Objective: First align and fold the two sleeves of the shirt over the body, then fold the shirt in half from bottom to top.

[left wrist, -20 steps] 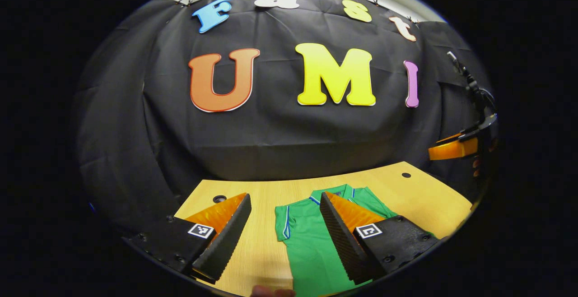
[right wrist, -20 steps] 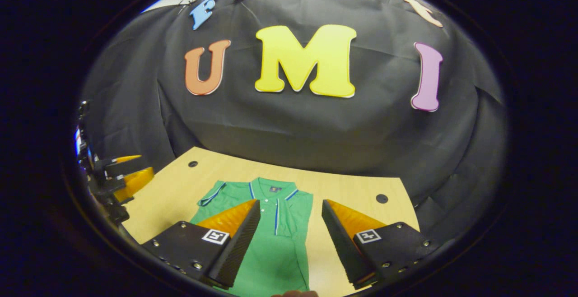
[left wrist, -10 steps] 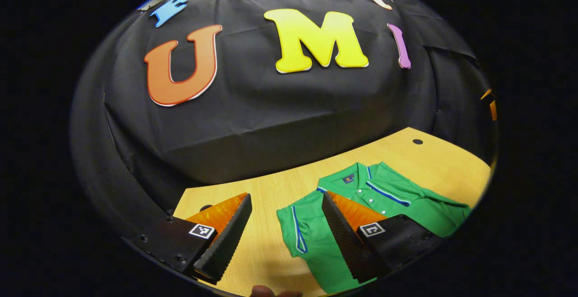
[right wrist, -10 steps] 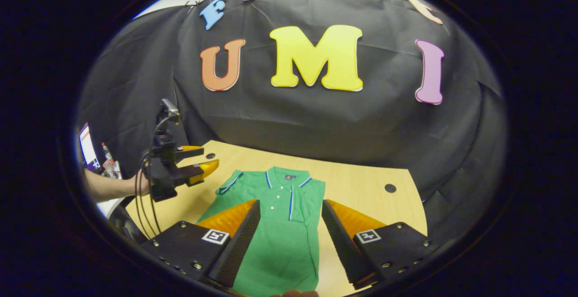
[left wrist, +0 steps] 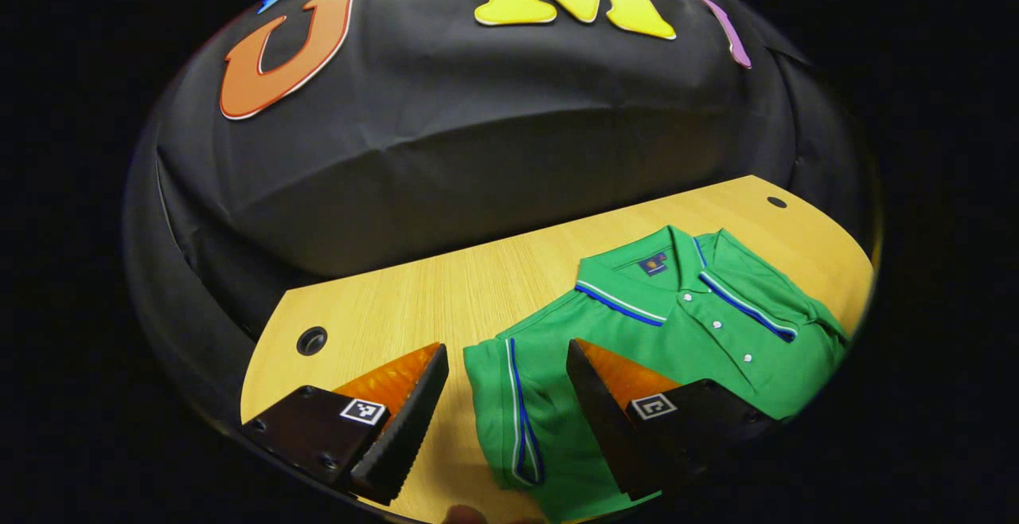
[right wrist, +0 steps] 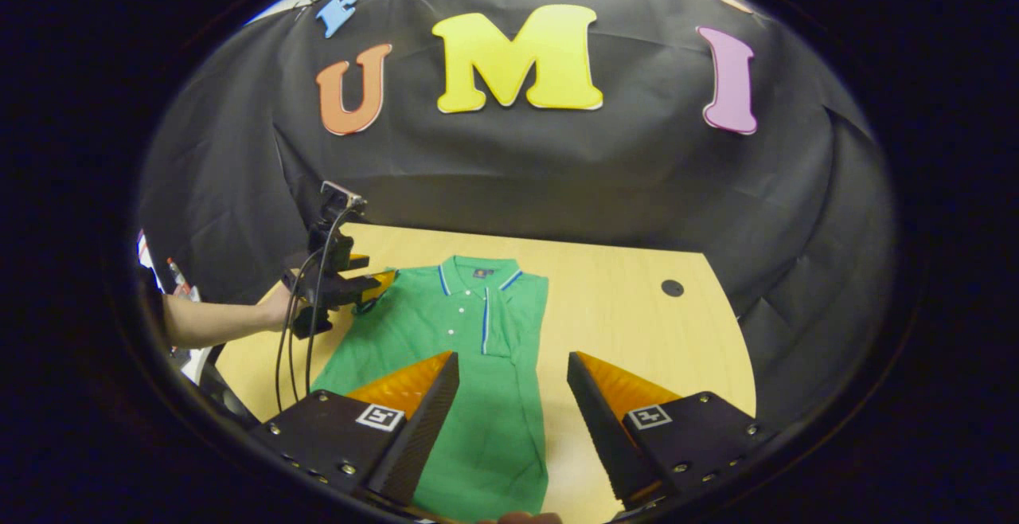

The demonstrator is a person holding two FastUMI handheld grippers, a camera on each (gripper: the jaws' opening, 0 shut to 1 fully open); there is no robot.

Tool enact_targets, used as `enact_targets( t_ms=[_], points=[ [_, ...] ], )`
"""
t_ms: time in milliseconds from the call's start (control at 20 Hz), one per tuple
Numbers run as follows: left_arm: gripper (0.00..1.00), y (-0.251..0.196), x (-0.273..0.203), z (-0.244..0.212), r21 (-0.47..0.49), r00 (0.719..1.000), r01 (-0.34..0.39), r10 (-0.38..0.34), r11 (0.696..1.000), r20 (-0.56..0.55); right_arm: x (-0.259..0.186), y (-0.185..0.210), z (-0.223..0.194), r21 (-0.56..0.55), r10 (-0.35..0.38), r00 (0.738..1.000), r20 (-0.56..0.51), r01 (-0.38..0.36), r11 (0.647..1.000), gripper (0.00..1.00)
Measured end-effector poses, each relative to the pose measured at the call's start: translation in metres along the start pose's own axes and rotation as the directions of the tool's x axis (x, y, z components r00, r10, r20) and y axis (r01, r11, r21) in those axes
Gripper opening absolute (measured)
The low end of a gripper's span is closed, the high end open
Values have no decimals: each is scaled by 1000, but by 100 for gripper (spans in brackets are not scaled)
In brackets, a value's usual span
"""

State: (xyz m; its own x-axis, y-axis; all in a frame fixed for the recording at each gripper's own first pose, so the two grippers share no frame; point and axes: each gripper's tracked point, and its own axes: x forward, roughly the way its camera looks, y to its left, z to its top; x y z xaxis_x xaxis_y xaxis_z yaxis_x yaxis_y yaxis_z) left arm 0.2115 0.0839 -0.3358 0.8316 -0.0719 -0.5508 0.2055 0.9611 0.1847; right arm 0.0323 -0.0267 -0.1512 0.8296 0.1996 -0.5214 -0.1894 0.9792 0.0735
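A green polo shirt with blue and white trim lies flat on the wooden table, collar toward the wall. My left gripper is open and low over the shirt's left sleeve, whose striped cuff lies between its fingers. In the right gripper view the shirt has a straight right edge with that sleeve folded over the body. The left gripper, held in a hand, sits at the left sleeve. My right gripper is open above the lower right part of the shirt, holding nothing.
The table has round cable holes: one near the left corner, one at the far right, also seen as a hole. A person's forearm reaches in from the left. Bare wood lies right of the shirt.
My left gripper has dropped and moved in over the left sleeve, still open. The right gripper stays open, and its view now looks down on more of the shirt.
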Motion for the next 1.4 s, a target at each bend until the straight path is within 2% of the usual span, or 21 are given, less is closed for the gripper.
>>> enact_targets(
  t_ms=[100, 400, 700, 1050, 1400],
  points=[
    [94, 1, 13, -2, 11, 1000, 4, -4, 1000, -7, 3, -3, -10, 28, 0, 1000, -24, 1, 1000, 86],
    [76, 7, 35, -18, 11, 998, 19, -18, 1000, -63, 17, -8, -28, 81, 7, 998, -60, -2, 997, 86],
    [45, 9, 40, -26, 9, 996, 27, -26, 1000, -85, 31, -13, -36, 140, 11, 997, -80, 0, 990, 86],
    [16, 11, 39, -27, -4, 995, 42, -42, 999, -93, 39, -9, -45, 180, 34, 994, -103, -15, 983, 86],
    [6, 11, 27, -14, -11, 996, 41, -42, 999, -74, 37, -16, -48, 191, 4, 995, -97, 15, 982, 86]
  ],
)
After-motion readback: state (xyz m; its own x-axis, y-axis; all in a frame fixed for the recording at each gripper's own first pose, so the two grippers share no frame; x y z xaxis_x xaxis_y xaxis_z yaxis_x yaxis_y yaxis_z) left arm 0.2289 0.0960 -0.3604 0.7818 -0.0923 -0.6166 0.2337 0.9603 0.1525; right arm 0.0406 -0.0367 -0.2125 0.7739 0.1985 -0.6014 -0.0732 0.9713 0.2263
